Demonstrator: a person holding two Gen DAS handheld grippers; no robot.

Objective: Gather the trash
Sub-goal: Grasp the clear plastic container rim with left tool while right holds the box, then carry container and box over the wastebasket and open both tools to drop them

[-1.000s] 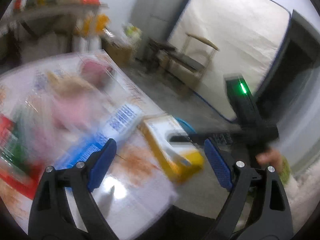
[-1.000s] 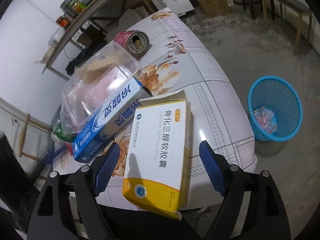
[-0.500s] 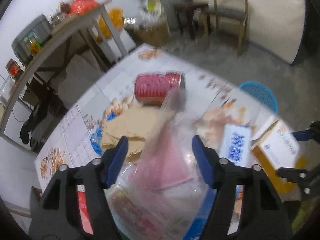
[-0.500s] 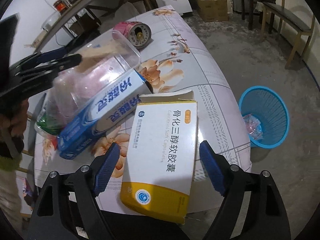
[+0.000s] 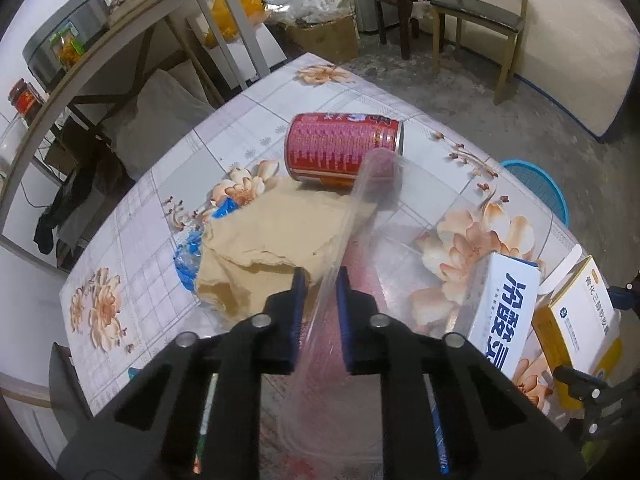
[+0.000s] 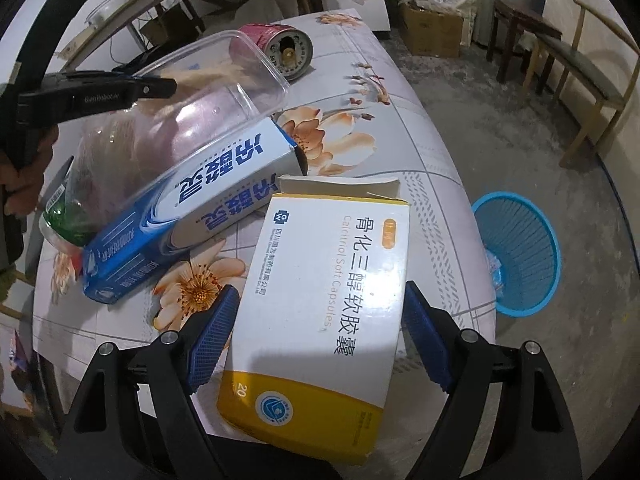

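Left gripper [image 5: 320,300]: clamped on clear plastic container [image 5: 372,184] rim.
Right gripper [image 6: 320,340]: spread wide, straddling capsule box [image 6: 320,300].

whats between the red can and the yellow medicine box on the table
In the right wrist view, the clear plastic container and the blue-and-white carton lie between the red can and the yellow medicine box.

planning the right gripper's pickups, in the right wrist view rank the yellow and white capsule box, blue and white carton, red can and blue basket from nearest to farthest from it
1. Yellow and white capsule box: between the open fingers of the right gripper.
2. Blue and white carton: up-left, beside the box.
3. Blue basket: on the floor, right.
4. Red can: on its side at the table's far end.
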